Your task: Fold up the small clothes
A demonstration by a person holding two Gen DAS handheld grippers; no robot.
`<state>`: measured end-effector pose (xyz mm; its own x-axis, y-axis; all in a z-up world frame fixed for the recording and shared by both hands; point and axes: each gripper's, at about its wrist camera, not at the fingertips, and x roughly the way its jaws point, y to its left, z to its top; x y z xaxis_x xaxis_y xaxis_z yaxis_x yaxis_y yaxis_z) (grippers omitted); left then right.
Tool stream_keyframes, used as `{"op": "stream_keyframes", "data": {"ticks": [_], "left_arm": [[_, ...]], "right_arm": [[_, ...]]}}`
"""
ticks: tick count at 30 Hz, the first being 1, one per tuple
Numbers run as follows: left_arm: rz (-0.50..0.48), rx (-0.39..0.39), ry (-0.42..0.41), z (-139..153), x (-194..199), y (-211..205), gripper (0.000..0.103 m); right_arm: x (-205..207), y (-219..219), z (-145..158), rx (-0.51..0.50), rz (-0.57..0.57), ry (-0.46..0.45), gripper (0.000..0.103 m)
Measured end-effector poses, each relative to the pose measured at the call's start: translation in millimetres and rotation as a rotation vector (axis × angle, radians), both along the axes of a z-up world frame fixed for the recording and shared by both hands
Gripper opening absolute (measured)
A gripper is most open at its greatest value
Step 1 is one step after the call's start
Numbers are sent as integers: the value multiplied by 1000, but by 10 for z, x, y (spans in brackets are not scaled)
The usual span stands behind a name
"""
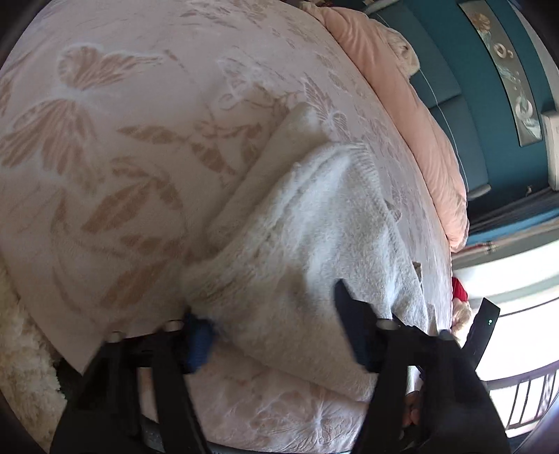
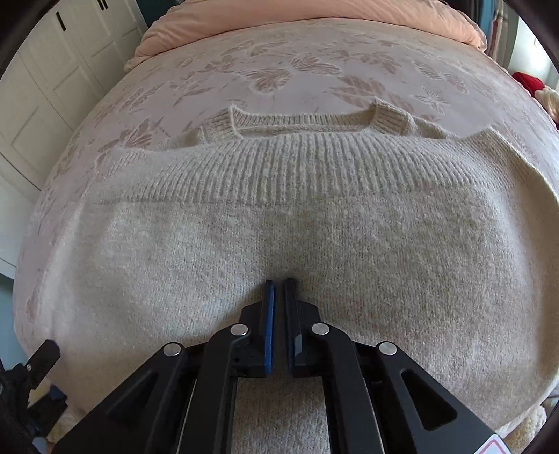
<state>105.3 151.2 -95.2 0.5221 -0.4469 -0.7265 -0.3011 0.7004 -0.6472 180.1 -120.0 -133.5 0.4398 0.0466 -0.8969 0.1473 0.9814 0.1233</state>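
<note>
A: Left wrist view — the cream sweater (image 1: pixel 314 237) lies bunched on the bed (image 1: pixel 122 139); the left gripper (image 1: pixel 276 314) has its jaws clenched on a soft, light fold.

B: Right wrist view — the right gripper (image 2: pixel 279 286), jaws clenched and empty, presses the knit; grasp the ribbed hem (image 2: pixel 286 164) at twelve o'clock.

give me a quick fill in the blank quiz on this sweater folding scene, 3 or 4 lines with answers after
1. The cream knitted sweater lies on a bedspread patterned with leaves and ____.
2. The right gripper rests on the sweater with its jaws ____.
3. In the left wrist view, the left gripper has sweater fabric ____ its two fingers.
4. At the far end of the bed lies a bunched ____-coloured duvet.

Missing words: butterflies; shut; between; peach
</note>
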Motion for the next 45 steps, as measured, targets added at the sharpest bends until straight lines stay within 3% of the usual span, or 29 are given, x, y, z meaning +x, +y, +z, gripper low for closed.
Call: {"op": "stream_keyframes", "data": {"ticks": [2, 5, 9, 12, 16, 19, 21, 22, 24, 26, 29, 31, 36, 40, 45], "left_arm": [[-25, 24, -10, 148, 72, -89, 15], [-99, 106, -176, 778, 97, -390, 11], [-291, 213, -395, 1654, -9, -1151, 9], [-445, 247, -479, 1930, -127, -1813, 9], [-611, 330, -444, 1620, -224, -2679, 11], [-758, 408, -341, 975, -365, -3165, 22], [-796, 481, -254, 599, -494, -3287, 27], [-786, 498, -244, 514, -598, -3253, 33], [-762, 517, -287, 514, -796, -3113, 70], [-715, 555, -316, 570, -928, -2924, 87], [-668, 637, -323, 559, -971, -2629, 88], [-629, 695, -285, 489, -910, -2471, 88], [-562, 632, -233, 509, -839, -2198, 88], [-574, 639, -230, 443, -814, -2227, 88], [-612, 675, -233, 345, -805, -2421, 88]], "right_arm": [[-14, 14, -2, -2, 15, -14, 4], [-56, -58, 18, 42, 26, -40, 5], [-305, -456, 200, 303, -50, -116, 13], [-722, -840, 335, 382, -110, -184, 17], [-1368, -1485, 371, 385, -221, -215, 22], [-1789, -1903, 362, 341, -306, -201, 29], [-1993, -2121, 379, 337, -352, -205, 36], [-2074, -2187, 399, 336, -367, -211, 43], [-2150, -2250, 444, 352, -377, -230, 57], [-2112, -2233, 500, 378, -361, -247, 75], [-1884, -2087, 560, 450, -299, -258, 85], [-1727, -1953, 532, 495, -261, -239, 85], [-1490, -1598, 483, 489, -210, -193, 85], [-1346, -1474, 366, 436, -187, -144, 85], [-1173, -1426, 286, 451, -161, -125, 83]]}}
